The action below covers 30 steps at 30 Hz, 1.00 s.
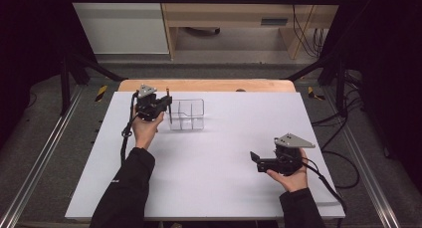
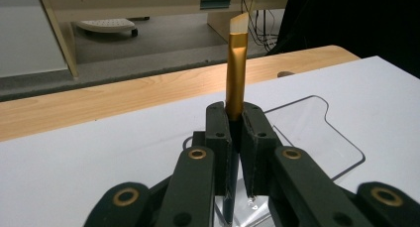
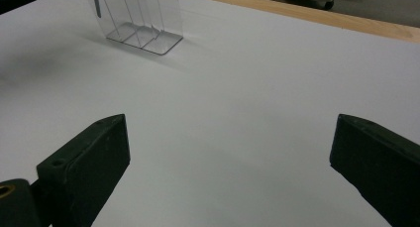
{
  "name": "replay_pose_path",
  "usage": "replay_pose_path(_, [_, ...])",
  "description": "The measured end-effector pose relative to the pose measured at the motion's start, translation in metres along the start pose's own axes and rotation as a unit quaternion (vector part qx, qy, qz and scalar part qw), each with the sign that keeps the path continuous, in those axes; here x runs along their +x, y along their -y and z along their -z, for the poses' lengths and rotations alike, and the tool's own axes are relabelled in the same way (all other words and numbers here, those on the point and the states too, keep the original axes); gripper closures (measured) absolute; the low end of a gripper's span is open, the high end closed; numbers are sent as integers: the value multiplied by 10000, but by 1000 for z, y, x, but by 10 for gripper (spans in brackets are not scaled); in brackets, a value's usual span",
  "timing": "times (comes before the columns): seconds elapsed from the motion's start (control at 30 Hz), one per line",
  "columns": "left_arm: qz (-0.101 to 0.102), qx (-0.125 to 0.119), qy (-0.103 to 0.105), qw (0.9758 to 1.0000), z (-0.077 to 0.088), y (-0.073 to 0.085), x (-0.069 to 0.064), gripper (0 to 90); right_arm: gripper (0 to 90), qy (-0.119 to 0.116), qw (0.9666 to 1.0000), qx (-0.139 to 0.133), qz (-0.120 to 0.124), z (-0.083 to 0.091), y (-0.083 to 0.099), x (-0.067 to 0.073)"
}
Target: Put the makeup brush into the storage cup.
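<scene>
left gripper [image 1: 166,106] held near the far left part of the white board [image 1: 209,178], jaws pressed together on a thin stick-like tool [image 2: 235,78], probably a makeup brush with gold ferrule and flat pale tip. in the left gripper view, tool standing upright between the two black pads, gold part rising above them, lower dark part going down between the jaws. in the high view, same tool [image 1: 169,106] seen as a dark thin rod, nearly vertical, just at the left side of the clear plastic organizer [image 1: 188,114]. whether already inside the left compartment or only beside the wall, cannot tell. organizer standing on the board, with several dividers, also visible at the top left in the right gripper view [image 3: 141,19], with a thin dark rod at its left wall.

right gripper [image 1: 256,161] held low over the near right part of the board, well apart from the organizer, jaws wide apart, nothing between them.
</scene>
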State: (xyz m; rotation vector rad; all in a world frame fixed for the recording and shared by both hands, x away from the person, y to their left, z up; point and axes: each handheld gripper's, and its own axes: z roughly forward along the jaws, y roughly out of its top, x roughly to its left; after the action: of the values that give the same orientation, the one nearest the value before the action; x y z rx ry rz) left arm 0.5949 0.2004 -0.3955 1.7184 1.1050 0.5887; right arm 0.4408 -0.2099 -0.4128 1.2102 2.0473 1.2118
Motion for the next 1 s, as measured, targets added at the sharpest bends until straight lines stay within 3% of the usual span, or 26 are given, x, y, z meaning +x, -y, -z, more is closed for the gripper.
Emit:
replay_pose_path(0.17, [-37, 69, 24, 10000, -1, 5, -1, 824, 25, 1, 10000, -9, -2, 0, 0, 0])
replay_pose_path(0.33, [54, 71, 121, 9999, 1, 7, -2, 811, 24, 3, 10000, -10, -15, 1, 0, 0])
replay_pose_path(0.73, [25, -56, 262, 9996, 31, 5, -8, 603, 24, 31, 10000, -68, 7, 4, -2, 0])
replay_pose_path(1.0, [-41, -191, 351, 9992, 57, 14, -15, 447, 24, 61, 10000, -74, 1, 5, -2, 0])
